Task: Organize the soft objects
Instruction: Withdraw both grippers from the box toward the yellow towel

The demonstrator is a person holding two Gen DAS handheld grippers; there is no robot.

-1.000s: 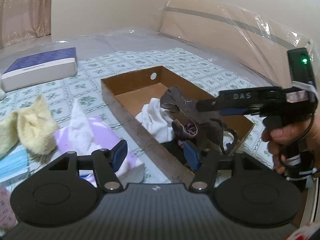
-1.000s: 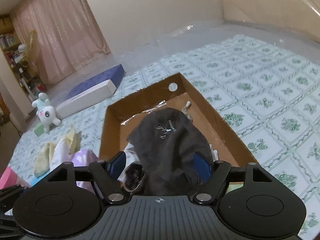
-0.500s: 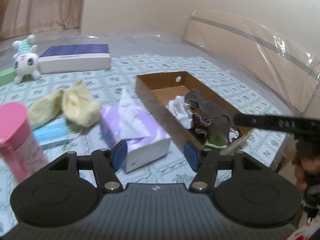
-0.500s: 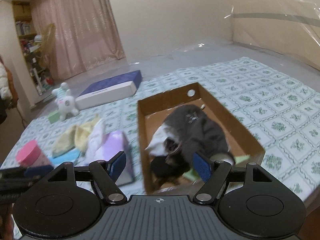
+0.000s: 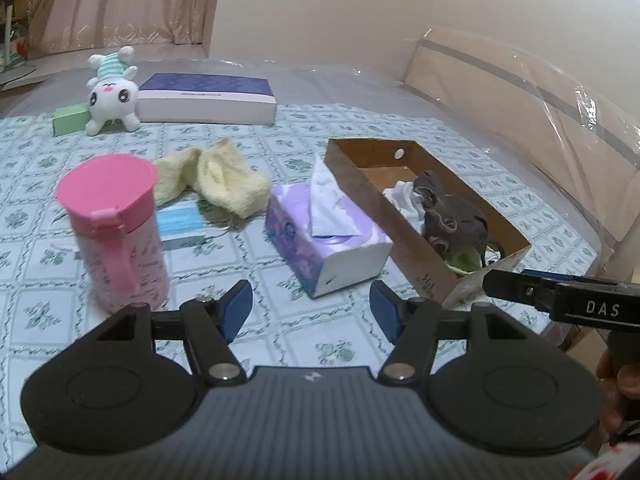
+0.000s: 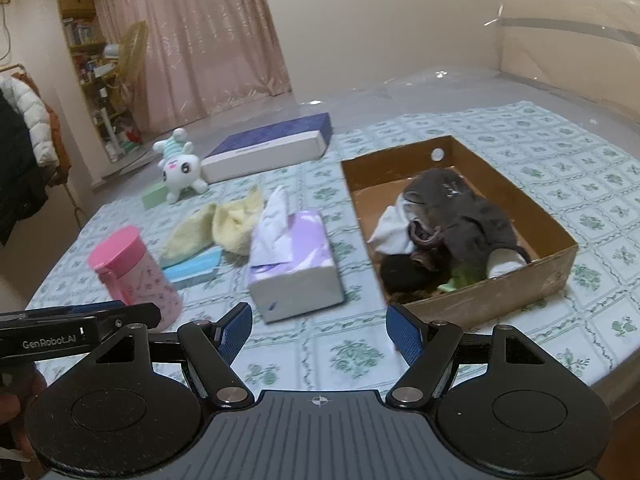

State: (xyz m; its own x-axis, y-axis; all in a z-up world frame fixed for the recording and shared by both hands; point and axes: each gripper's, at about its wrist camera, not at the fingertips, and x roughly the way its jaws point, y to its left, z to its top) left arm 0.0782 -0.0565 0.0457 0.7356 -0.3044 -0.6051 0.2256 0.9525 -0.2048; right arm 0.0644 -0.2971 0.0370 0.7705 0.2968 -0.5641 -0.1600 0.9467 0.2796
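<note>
Yellow socks (image 5: 218,178), limp and light, lie on the bed between cup (image 5: 114,228) and tissue box (image 5: 326,236); left hand-held gripper (image 5: 310,310) opening, empty. Right hand-held gripper (image 6: 320,334) wide, empty; pinch a bunched fold.

I see clothes (image 6: 460,220) piled in cardboard box (image 6: 556,264) on bed (image 6: 600,200); tissue box (image 6: 294,276) just left of it; socks (image 6: 224,228) behind; cup (image 6: 132,272) further left; plush toy (image 6: 180,168) at back.
</note>
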